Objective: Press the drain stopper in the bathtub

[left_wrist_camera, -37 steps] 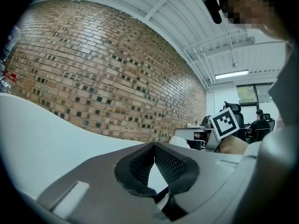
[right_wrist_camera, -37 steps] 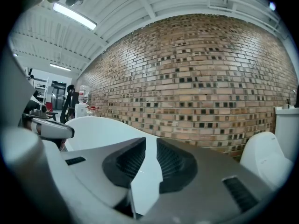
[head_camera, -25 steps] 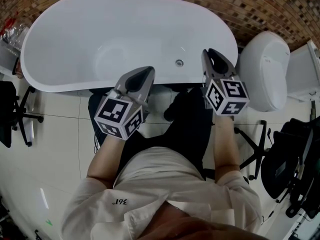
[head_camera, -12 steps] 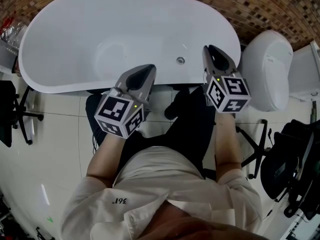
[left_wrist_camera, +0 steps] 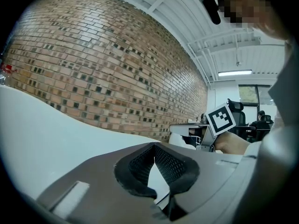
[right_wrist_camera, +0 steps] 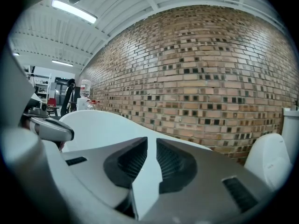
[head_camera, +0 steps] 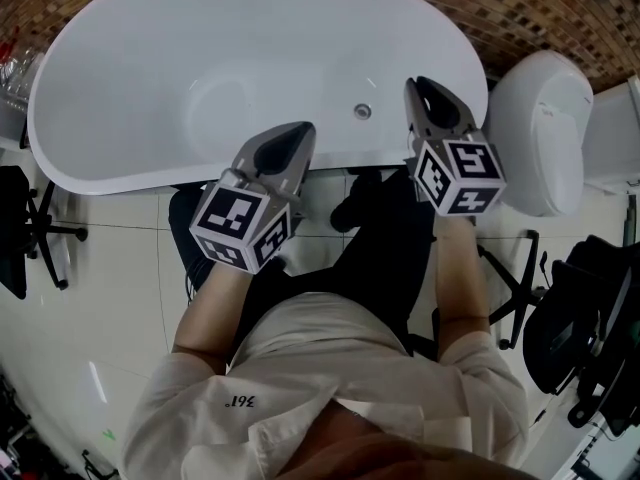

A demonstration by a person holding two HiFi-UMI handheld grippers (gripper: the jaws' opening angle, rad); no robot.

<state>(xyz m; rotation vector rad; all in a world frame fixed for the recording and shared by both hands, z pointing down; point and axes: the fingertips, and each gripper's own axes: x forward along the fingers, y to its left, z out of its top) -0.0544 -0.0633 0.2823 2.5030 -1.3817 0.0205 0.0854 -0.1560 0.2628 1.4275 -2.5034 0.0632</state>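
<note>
Left tongs (head_camera: 300, 133) pressed together at tips, empty, over near rim of white bathtub (head_camera: 250, 18). Right tongs (head_camera: 420, 88) narrowly parted, empty. Drain stopper (head_camera: 363, 111) inside bathtub, between both tongs, untouched. Toilet (head_camera: 540, 133) beside bathtub.

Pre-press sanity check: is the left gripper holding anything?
No, the left gripper is shut tip to tip with nothing between.
</note>
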